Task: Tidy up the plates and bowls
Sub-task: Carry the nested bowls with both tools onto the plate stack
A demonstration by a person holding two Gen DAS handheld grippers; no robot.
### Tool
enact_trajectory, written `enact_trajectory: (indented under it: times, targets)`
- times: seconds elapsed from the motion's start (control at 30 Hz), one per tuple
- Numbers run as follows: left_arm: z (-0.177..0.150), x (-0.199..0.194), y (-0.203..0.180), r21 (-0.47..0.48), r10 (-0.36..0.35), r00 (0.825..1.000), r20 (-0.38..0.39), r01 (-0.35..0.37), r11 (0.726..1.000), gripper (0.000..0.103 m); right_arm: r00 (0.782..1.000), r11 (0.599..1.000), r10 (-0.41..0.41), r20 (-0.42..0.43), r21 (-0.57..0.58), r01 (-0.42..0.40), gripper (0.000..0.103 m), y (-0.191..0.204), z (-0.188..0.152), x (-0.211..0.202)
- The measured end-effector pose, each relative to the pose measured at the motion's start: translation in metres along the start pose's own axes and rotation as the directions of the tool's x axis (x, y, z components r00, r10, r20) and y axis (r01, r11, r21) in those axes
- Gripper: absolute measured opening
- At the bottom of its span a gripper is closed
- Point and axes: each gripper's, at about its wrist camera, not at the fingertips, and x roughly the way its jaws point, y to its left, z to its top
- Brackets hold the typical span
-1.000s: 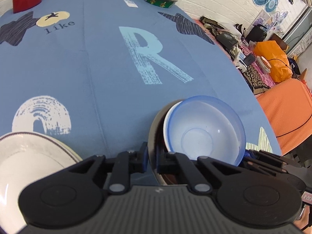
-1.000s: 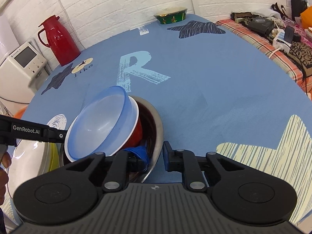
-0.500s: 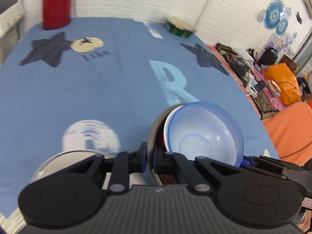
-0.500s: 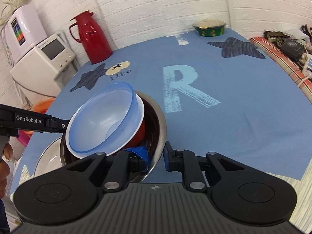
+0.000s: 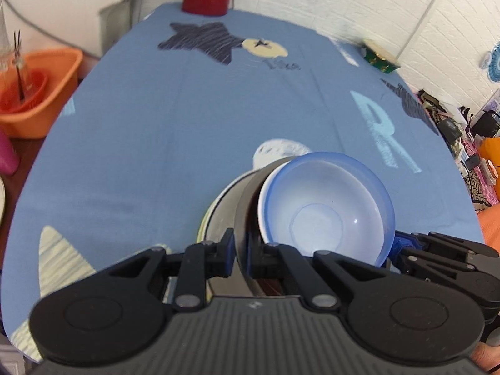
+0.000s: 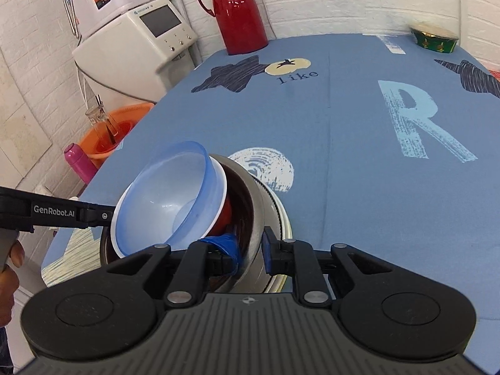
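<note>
Left tongs (image 5: 240, 251) pinched on the rim of a round stainless-steel bowl (image 5: 242, 200), one finger inside, one outside. Right tongs (image 6: 251, 250) nipped on the opposite rim of the same steel bowl (image 6: 254, 218), also one finger each side of the wall. Bowl held tilted between both. Nested inside it: a red bowl with white rim (image 6: 223, 209), and in that a translucent blue plastic bowl (image 5: 325, 206), tipped so its opening faces the left camera. Blue plastic bowl (image 6: 165, 197) leans toward the left side in the right view. The steel bowl sits over or just above a white plate with dark and yellowish rim (image 6: 281, 215); contact cannot be told. All this is near the front edge of the desk with blue printed cloth (image 6: 343, 125), beside a white shell print. Red thermos jug (image 6: 239, 9) at the far desk edge, green-and-gold bowl (image 6: 434, 39) at the far right corner. White machine with a screen (image 6: 137, 47) and orange plastic basin (image 5: 37, 93) off the desk to the left. A hand (image 6: 9, 268) grips the left tool's handle.
</note>
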Motion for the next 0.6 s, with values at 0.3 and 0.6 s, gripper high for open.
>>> enact_trajectory:
  times: [0.3,0.6]
  targets:
    - [-0.013,0.002,0.004,0.015,-0.001,0.998,0.06,0.0,1.0,0.0,0.996,0.99,-0.087,0.019,-0.11,0.089,0.002,0.018,-0.005,0.003]
    - [-0.001,-0.025,0.025,-0.076,0.03,0.978,0.207,-0.015,0.997,0.057,0.981,0.995,-0.095,0.169,0.02,0.093,0.008,-0.001,0.005,-0.029]
